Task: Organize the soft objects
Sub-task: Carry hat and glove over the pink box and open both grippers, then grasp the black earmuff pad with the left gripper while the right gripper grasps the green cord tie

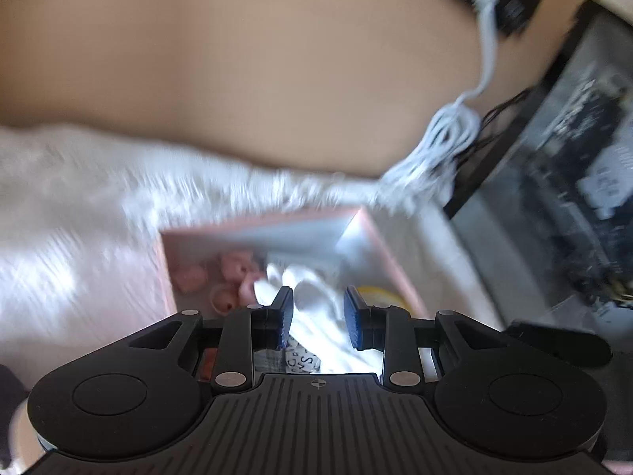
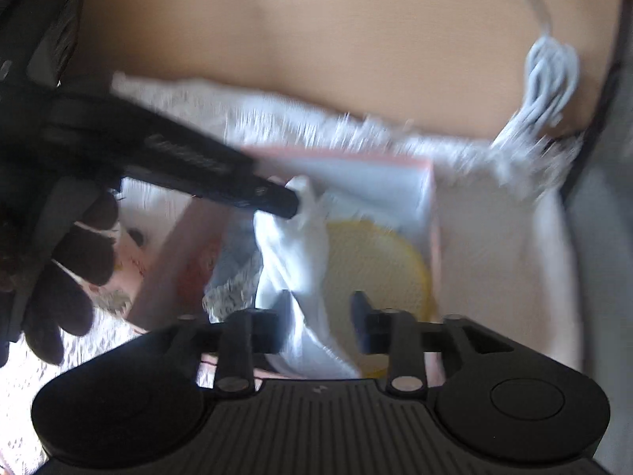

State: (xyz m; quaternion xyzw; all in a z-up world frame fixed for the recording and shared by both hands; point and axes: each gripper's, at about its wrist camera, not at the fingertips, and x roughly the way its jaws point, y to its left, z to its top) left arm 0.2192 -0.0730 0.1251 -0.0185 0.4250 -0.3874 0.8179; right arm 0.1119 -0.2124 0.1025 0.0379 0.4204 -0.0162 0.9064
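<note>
A pink box (image 2: 429,182) sits on a fluffy white rug (image 2: 494,245) spread over the tan desk (image 2: 316,39). Inside it lie a white cloth (image 2: 292,245), a round yellow item (image 2: 379,261) beside the cloth, and, at the far left corner in the left wrist view, several small pink soft pieces (image 1: 233,273). Under the cloth something with a printed pattern shows, too blurred to name.

Both views are smeared by motion, so the rug's edge and the bundle of white cable (image 1: 447,138) on the desk look streaky. A dark piece of equipment (image 1: 573,150) is cut off at the right edge of the left wrist view.

The left gripper (image 2: 294,208) has its jaws pinched on an upper fold of the white cloth, which hangs crumpled and soft over the box. The right gripper (image 2: 316,320) has its jaws apart with the cloth's lower part between them, not pressed. A dark-gloved hand (image 2: 67,261) holds the left gripper's handle.
</note>
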